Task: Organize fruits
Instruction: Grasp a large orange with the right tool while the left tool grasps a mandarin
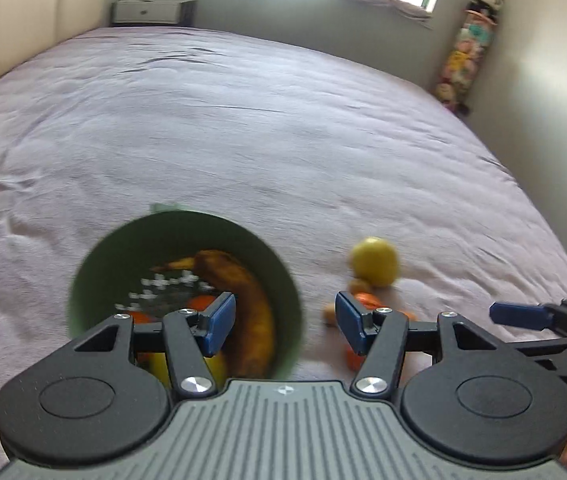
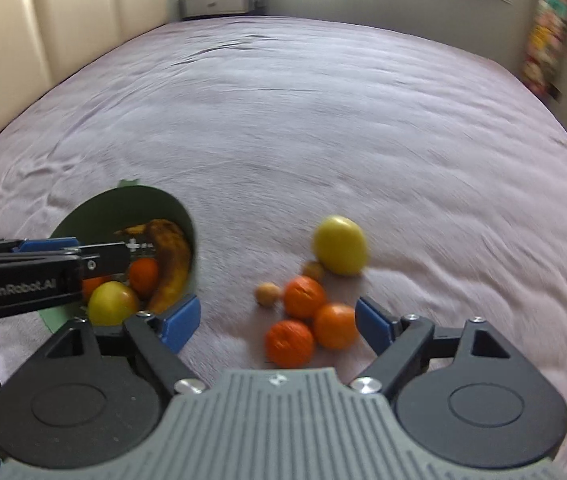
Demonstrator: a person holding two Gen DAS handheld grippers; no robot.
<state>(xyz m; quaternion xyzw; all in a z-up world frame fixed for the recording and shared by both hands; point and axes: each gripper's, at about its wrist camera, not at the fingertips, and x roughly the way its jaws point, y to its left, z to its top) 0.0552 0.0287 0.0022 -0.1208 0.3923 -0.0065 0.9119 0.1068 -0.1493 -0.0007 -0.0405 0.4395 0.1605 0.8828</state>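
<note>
Resting on the bed point(image 2: 323, 120), a green bucket point(image 2: 171, 208) is filled with fruit. Both tongs, left point(image 1: 285, 326) and right point(image 2: 277, 322), are held apart, empty. Three oranges point(image 2: 303, 296) are left loose.

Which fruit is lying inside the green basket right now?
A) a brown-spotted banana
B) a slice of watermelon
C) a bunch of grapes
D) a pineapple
A: a brown-spotted banana curves along the inner wall of the green basket, with an orange and a yellow-green apple beside it; no grapes, watermelon or pineapple show anywhere on the bed.
</note>
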